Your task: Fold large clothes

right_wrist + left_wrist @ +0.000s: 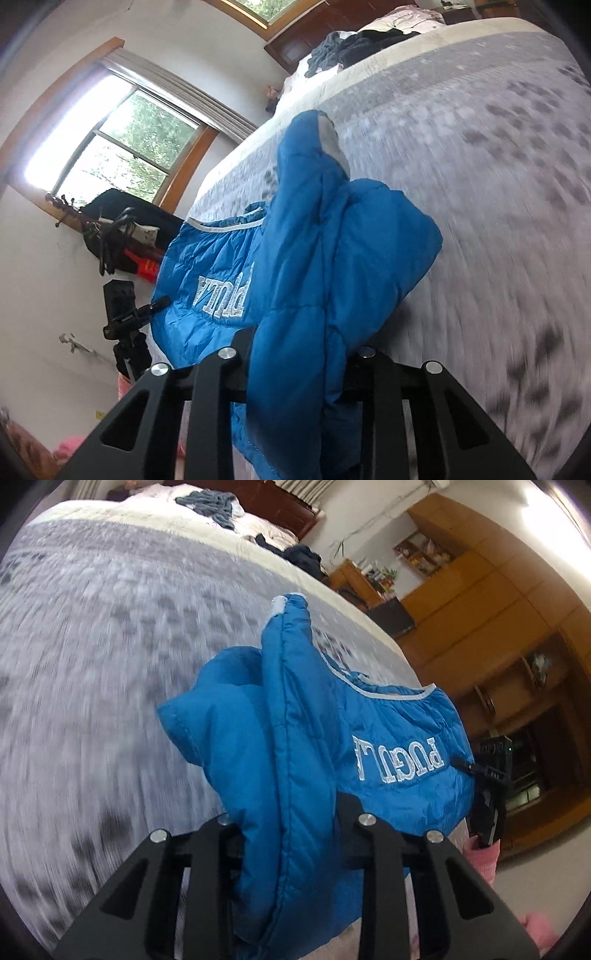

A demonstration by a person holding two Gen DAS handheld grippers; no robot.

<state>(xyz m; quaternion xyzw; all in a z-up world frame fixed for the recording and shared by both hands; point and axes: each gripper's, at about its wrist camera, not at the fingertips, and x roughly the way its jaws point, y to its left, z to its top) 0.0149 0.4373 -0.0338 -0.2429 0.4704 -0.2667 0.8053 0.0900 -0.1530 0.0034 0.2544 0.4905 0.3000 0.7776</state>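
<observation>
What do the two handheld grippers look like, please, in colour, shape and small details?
Both look alike. The left gripper has matte black fingers built as open frames with triangular cut-outs, and round silver pins at the joints. The right gripper has the same black cut-out fingers and silver pins. No cables or printed markings show on these parts. A pink sleeve appears beside the other gripper's body.
</observation>
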